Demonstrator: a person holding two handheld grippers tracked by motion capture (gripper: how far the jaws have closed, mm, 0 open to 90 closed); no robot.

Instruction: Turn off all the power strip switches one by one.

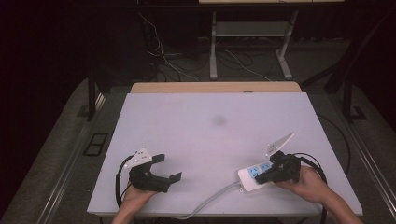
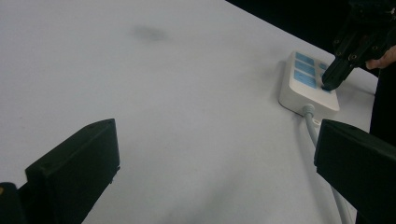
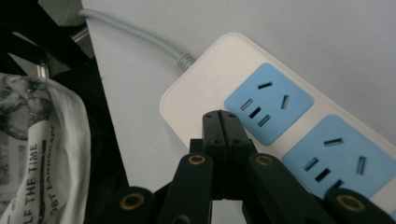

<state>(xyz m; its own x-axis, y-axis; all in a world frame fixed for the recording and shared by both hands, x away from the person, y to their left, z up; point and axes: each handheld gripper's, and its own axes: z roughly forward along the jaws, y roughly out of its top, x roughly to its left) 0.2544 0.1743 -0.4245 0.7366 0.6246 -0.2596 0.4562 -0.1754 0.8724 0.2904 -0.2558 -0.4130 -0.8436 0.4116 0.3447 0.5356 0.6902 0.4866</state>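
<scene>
A white table stood in a dark room, with a faint grey smudge near its middle. A white power strip with blue sockets lay at the table's near right, and its grey cord ran left and toward the near edge, then dropped off it.

The right gripper, held in the person's right hand, was over the strip with its jaws pressed together, nothing between them. In the right gripper view the closed tips met on the white casing just beside the end socket, at the cord end of the strip; a second socket lay farther along. In the left gripper view the same tips came down on the strip's top face, near its right edge; whether they pressed a switch I could not tell. A grey plate stuck up from that gripper toward the far side.

The left gripper, in the left hand, was at the near left, well apart from the strip, and pointed right. Its jaws were spread wide and held nothing; in its own view only bare table lay between them.

At the left of the right gripper view, off the table's edge, hung white cloth with printed lettering.
</scene>
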